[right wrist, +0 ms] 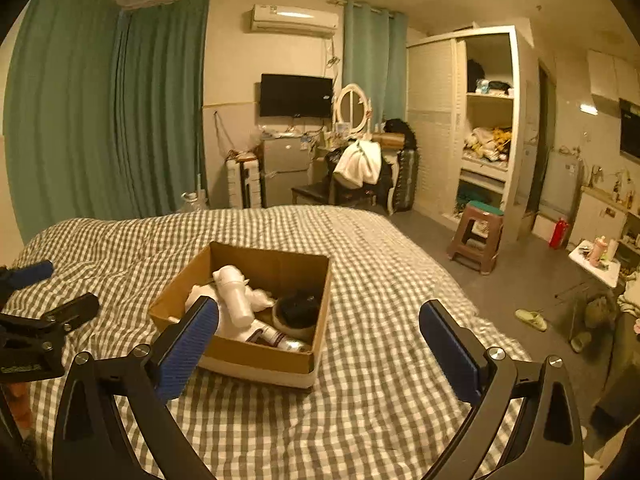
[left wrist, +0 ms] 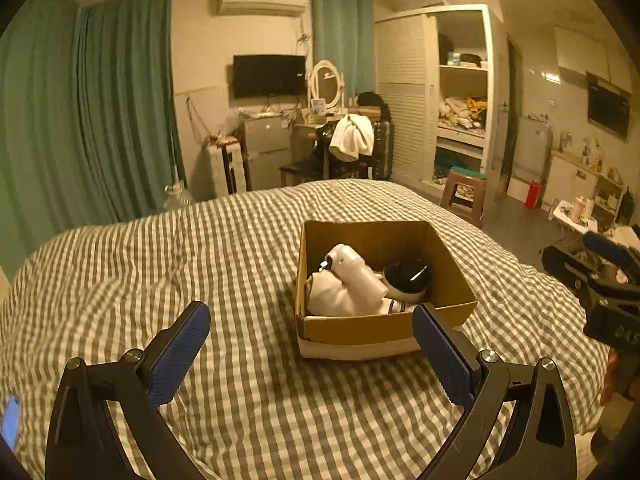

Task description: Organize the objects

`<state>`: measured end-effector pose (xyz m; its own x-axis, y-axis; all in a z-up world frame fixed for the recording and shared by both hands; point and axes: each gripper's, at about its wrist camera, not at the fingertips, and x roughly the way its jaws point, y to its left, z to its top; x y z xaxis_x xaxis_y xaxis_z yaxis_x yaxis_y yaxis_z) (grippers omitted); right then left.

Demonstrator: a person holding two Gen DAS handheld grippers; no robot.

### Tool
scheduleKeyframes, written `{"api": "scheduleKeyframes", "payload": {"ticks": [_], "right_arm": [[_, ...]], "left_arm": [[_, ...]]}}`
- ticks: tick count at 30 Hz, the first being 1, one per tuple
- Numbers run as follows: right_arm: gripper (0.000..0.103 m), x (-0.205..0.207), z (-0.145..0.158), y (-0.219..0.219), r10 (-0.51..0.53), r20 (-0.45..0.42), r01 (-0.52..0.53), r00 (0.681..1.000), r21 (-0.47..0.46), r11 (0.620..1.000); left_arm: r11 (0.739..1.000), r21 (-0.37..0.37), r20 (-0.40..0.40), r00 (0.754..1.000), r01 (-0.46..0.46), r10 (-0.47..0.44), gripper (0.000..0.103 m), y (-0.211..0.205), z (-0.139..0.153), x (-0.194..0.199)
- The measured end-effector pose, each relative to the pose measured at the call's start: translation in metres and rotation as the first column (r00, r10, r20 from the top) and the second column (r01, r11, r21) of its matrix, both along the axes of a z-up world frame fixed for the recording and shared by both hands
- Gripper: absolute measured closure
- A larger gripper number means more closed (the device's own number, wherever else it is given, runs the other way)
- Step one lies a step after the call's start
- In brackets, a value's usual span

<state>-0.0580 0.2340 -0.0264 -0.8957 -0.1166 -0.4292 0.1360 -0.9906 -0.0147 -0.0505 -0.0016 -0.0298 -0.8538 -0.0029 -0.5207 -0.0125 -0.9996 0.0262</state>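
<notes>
An open cardboard box [left wrist: 384, 326] sits on the checked bed cover [left wrist: 224, 240]; it also shows in the right wrist view [right wrist: 256, 356]. Inside lie a white bottle [left wrist: 358, 270], white cloth [left wrist: 332, 298], a black-topped round thing [left wrist: 408, 276] and a can [right wrist: 276, 338]. My left gripper [left wrist: 312, 336] is open and empty, just in front of the box. My right gripper [right wrist: 320, 336] is open and empty, in front of the box's right side. The right gripper also shows at the right edge of the left wrist view [left wrist: 600, 280], the left one at the left edge of the right wrist view [right wrist: 36, 320].
The bed [right wrist: 380, 280] fills the foreground. Beyond it are a chair with a white towel [left wrist: 352, 136], a small fridge [left wrist: 266, 148], a brown stool [left wrist: 464, 194], an open wardrobe [left wrist: 460, 92] and green curtains [left wrist: 100, 112]. A slipper [right wrist: 530, 319] lies on the floor.
</notes>
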Motion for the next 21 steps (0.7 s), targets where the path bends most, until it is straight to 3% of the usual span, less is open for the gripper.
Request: {"api": "scheduleKeyframes", "payload": {"ticks": [9, 21], "right_arm": [[0.002, -0.005, -0.009, -0.007, 0.015, 0.015, -0.015, 1.0, 0.006, 1.0], [0.002, -0.007, -0.012, -0.013, 0.026, 0.021, -0.026, 0.999, 0.012, 1.0]], "left_arm": [[0.999, -0.054, -0.026, 1.0, -0.002, 0.0, 0.0, 0.007, -0.003, 0.0], [0.999, -0.054, -0.018, 1.0, -0.006, 0.005, 0.0, 0.006, -0.006, -0.002]]}}
